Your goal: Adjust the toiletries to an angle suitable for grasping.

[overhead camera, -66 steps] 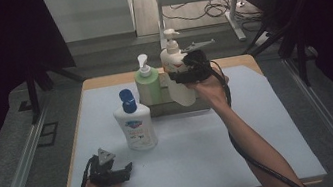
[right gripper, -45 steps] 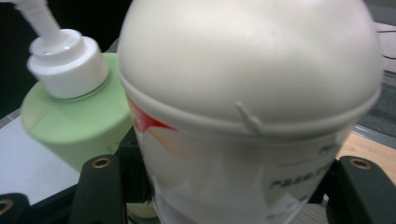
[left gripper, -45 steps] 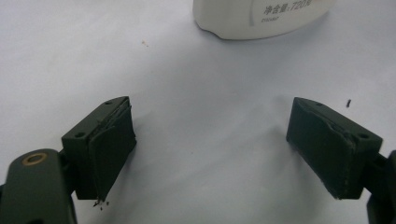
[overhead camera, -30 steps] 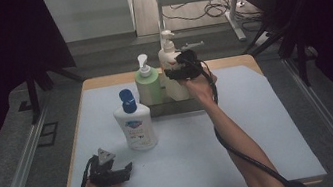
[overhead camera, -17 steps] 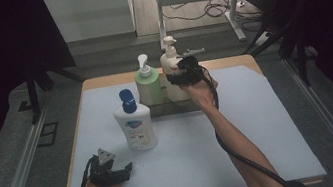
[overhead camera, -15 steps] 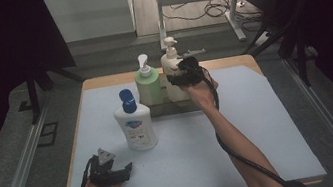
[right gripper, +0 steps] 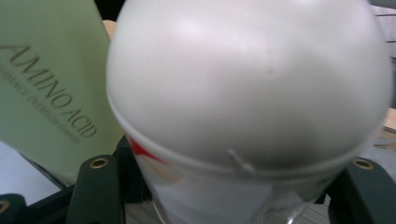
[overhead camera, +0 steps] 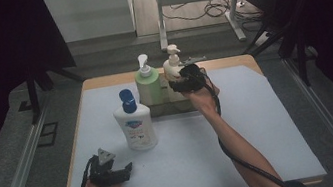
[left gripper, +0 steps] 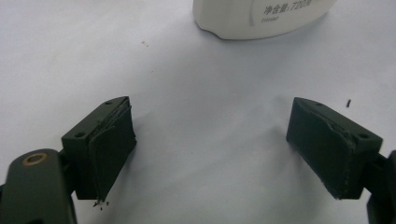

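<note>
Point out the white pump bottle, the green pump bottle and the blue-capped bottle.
white pump bottle (right gripper: 247,93): right gripper view, rounded shoulder.
green pump bottle (overhead camera: 148,85): high view, body below the pump.
blue-capped bottle (overhead camera: 135,126): high view, front label.

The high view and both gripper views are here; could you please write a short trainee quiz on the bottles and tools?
1. True or false: the left tool is clamped on the blue-capped bottle.
2. What sits between the right tool's jaws? A) the green pump bottle B) the white pump bottle C) nothing
3. Fill in: the bottle nearest the person has a ___ cap.

Key
1. False; its jaws stand open over the bare mat.
2. B.
3. Blue.
</note>
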A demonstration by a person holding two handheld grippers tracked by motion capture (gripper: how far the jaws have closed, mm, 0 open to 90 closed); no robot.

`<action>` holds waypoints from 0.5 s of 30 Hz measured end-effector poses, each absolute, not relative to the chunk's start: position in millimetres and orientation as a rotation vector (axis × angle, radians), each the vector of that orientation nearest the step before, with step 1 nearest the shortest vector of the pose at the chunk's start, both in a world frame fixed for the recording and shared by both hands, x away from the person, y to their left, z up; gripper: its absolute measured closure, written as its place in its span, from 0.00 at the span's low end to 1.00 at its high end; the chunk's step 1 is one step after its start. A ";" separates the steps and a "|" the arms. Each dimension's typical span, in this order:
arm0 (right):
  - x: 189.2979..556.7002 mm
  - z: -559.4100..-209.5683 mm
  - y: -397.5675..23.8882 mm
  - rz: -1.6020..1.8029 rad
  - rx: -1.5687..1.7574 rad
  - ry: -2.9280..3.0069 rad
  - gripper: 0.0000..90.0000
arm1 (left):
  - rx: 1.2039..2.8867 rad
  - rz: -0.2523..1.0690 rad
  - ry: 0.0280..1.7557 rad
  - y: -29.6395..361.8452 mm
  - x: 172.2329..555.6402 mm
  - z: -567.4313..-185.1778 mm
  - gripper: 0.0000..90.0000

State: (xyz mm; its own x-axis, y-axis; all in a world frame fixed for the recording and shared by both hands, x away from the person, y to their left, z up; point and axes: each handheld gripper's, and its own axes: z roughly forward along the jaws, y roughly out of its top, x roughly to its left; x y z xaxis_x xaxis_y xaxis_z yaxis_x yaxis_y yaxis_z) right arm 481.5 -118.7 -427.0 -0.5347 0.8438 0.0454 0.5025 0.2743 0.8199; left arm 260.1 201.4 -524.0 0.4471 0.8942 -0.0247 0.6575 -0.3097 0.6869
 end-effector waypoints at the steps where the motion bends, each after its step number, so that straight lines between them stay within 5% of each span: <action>1: 480.7 -427.5 -118.7 1.155 1.210 2.153 0.40 | 2.071 0.485 1.294 201.4 260.0 -524.0 0.16; 15: 469.6 -431.7 -117.3 1.128 1.220 2.209 0.38 | 2.072 0.488 1.292 201.4 260.1 -523.9 0.16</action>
State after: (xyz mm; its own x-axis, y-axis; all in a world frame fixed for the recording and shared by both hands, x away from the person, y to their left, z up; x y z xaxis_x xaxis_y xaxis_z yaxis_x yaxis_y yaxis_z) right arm 469.6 -117.3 -431.7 -0.5536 0.8311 0.0527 0.5299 0.3028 0.7922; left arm 260.1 201.4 -523.9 0.4476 0.8940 -0.0222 0.6566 -0.3117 0.6868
